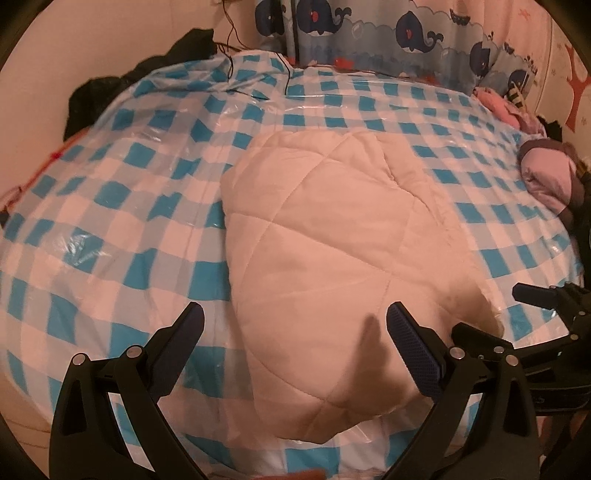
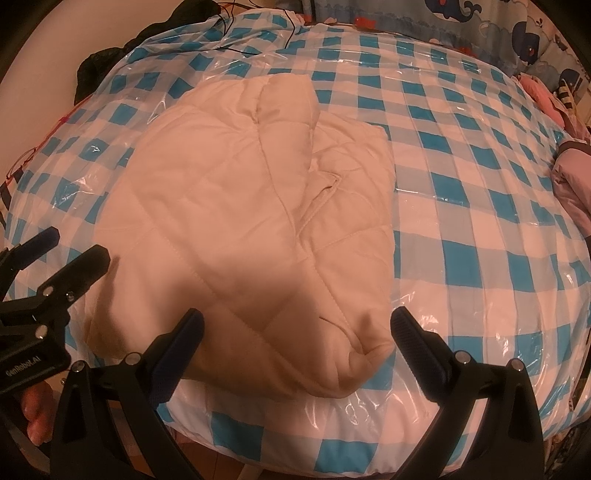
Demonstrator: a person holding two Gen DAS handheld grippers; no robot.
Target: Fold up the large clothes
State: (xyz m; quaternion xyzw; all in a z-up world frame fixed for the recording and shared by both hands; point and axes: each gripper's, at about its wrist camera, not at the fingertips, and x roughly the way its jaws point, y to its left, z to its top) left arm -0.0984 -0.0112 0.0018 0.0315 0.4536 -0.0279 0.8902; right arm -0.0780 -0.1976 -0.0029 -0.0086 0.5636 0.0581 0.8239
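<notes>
A cream quilted jacket lies folded into a compact bundle on the blue-and-white checked bed cover. In the right wrist view the jacket shows a folded sleeve on top and a thick folded edge at the near side. My left gripper is open and empty, hovering over the jacket's near end. My right gripper is open and empty, just above the jacket's near folded edge. The left gripper also shows in the right wrist view, at the jacket's left side, open.
The checked cover is under clear plastic film. A whale-print curtain hangs at the back. A pink and lilac clothes pile lies at the right. Dark clothing and thin cables are at the back left.
</notes>
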